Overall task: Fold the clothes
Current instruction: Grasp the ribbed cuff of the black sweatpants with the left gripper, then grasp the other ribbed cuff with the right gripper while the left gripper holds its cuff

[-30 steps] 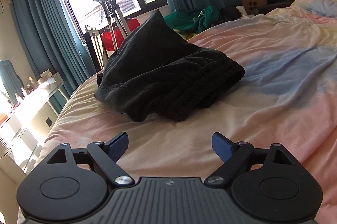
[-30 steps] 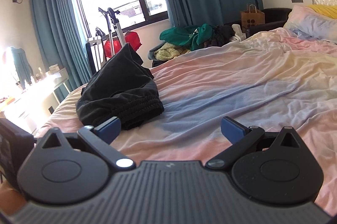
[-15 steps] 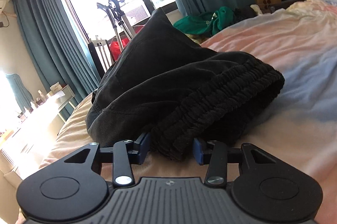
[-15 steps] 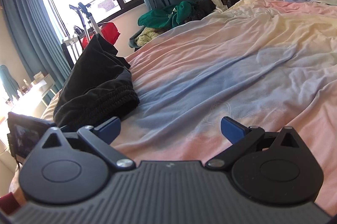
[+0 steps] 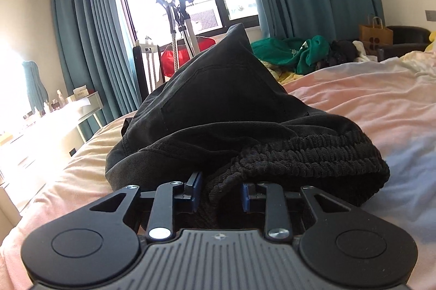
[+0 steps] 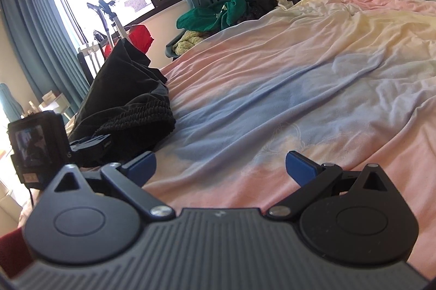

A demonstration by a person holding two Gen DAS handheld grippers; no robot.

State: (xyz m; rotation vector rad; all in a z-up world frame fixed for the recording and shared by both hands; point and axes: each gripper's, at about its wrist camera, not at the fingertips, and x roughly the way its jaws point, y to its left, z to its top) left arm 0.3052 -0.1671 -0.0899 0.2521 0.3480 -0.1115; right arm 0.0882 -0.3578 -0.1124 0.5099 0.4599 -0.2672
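While its jaws are closing on the ribbed elastic waistband (image 5: 308,156) of the crumpled black cotton shorts (image 5: 218,110), the left hand-held gripper (image 5: 219,193) has that bunched band between its blue pads, which look pressed to the cloth, probably to lift and spread the garment. The shorts lie heaped directly ahead of it on the pastel pink-and-blue bed sheet (image 6: 286,99). To the heap's right, the right hand-held gripper (image 6: 220,166) hangs low above bare sheet, jaws wide apart and empty.

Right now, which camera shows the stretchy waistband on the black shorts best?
The left wrist view: the ribbed waistband fills the middle, close up, bunched between the closing left gripper. The right wrist view shows the waistband smaller, off to the left, partly hidden by that gripper.
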